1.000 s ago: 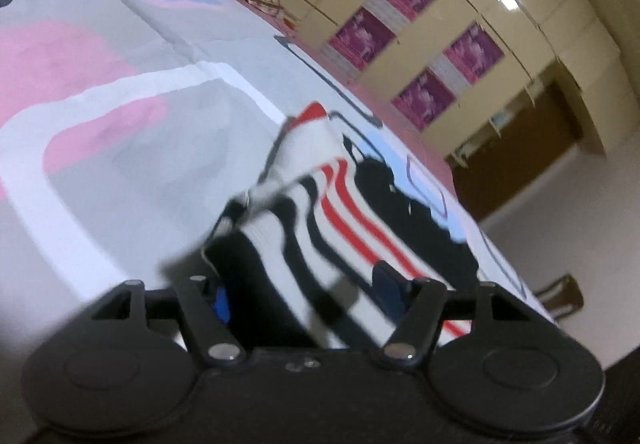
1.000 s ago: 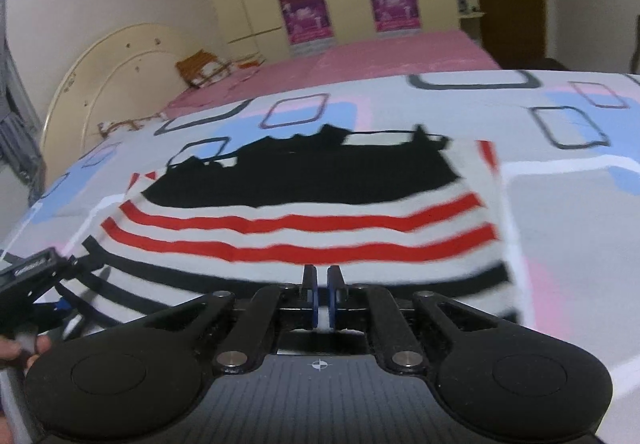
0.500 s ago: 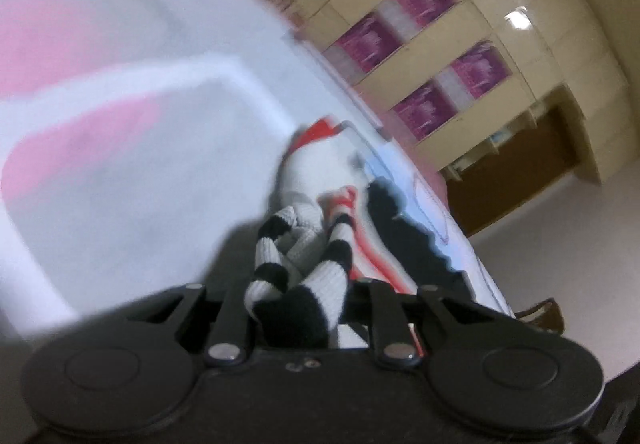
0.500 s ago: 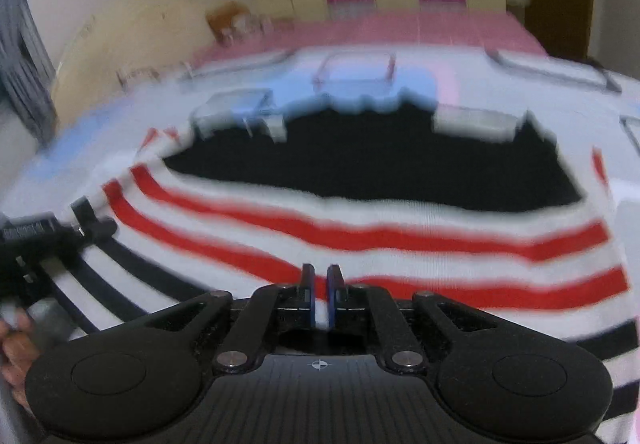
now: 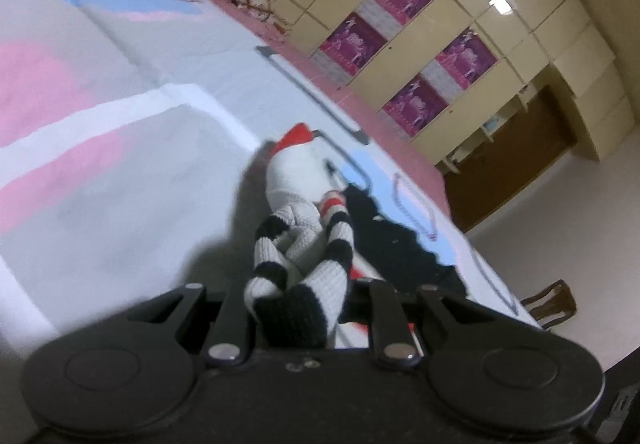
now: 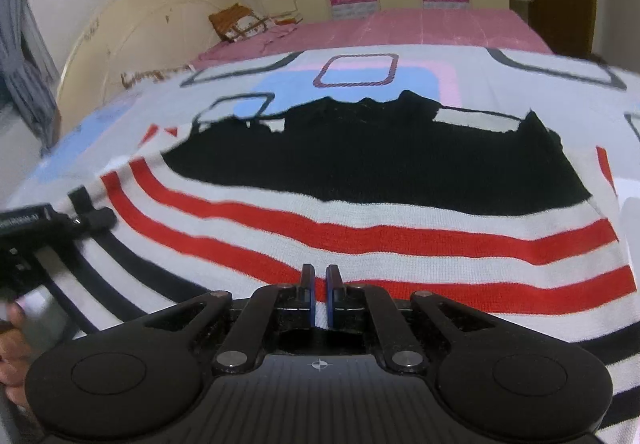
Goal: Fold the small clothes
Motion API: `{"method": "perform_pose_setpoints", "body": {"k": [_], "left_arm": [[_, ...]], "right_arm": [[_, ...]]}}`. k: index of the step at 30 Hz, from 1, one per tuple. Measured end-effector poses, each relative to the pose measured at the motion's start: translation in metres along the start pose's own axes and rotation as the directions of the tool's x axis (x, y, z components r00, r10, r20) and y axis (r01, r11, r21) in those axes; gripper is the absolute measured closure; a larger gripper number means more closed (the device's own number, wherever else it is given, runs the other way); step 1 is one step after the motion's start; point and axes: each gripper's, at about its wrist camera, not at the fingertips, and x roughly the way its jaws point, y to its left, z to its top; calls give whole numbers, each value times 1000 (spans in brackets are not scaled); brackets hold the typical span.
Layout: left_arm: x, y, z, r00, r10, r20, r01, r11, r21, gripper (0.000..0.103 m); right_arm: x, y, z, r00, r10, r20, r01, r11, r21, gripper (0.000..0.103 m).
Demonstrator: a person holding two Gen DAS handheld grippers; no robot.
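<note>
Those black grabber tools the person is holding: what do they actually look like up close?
Both are matte black plastic. The right gripper has two slim fingers lined with blue pads, angled linkage bars with silver rivets, round discs either side, a ribbed body and a small white crosshair mark. The left gripper has the same bars, rivets and discs. No cables or sleeves show.

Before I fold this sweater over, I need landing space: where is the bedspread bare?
Bare bedspread lies left of the bunched sweater, and past its black top toward the pink bed. It is crowded at the near hem, where the left gripper grips.
</note>
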Motion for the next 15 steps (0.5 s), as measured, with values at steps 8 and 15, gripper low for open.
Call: {"method": "perform_pose_setpoints", "body": {"k": [8, 15], "left_arm": [[-5, -105, -14, 998, -63, -20, 65, 975, 213, 85], [20, -231, -87, 985, -84, -152, 146, 876, 460, 85]], "right_arm": [[-57, -79, 12, 993, 33, 109, -54, 979, 198, 98], [-118, -152, 15, 982, -24, 187, -31, 958, 286, 98]]}}
